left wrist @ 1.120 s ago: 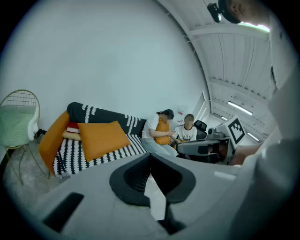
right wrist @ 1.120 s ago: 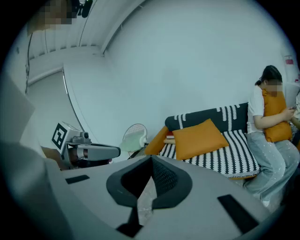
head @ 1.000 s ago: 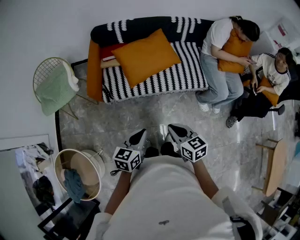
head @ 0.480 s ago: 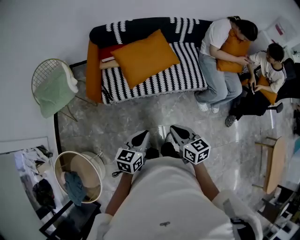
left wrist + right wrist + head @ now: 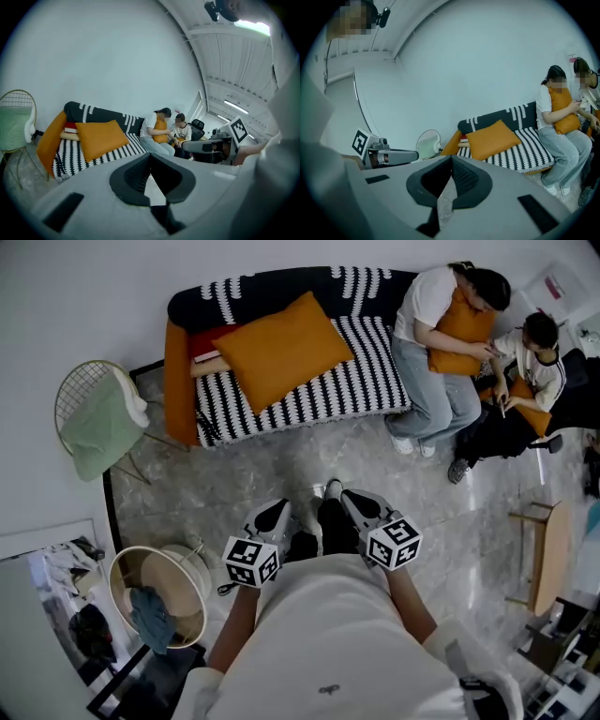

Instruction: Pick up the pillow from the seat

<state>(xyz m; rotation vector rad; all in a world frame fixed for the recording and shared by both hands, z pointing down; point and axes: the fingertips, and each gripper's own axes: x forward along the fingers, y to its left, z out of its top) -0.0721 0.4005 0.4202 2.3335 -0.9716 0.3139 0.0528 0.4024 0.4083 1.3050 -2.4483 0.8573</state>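
A large orange pillow lies tilted on the black-and-white striped sofa, toward its left end; it also shows as the pillow in the left gripper view and the pillow in the right gripper view. My left gripper and right gripper are held side by side close to my body, over the marble floor, well short of the sofa. Both are shut with nothing between the jaws.
Two people sit at the sofa's right end, one hugging an orange cushion, the other on a chair. A wire chair with a green cloth stands left. A round basket sits at lower left, a wooden stool at right.
The sofa and pillow have slid slightly up and left in the head view as the view shifted. Both grippers stay shut and close together.
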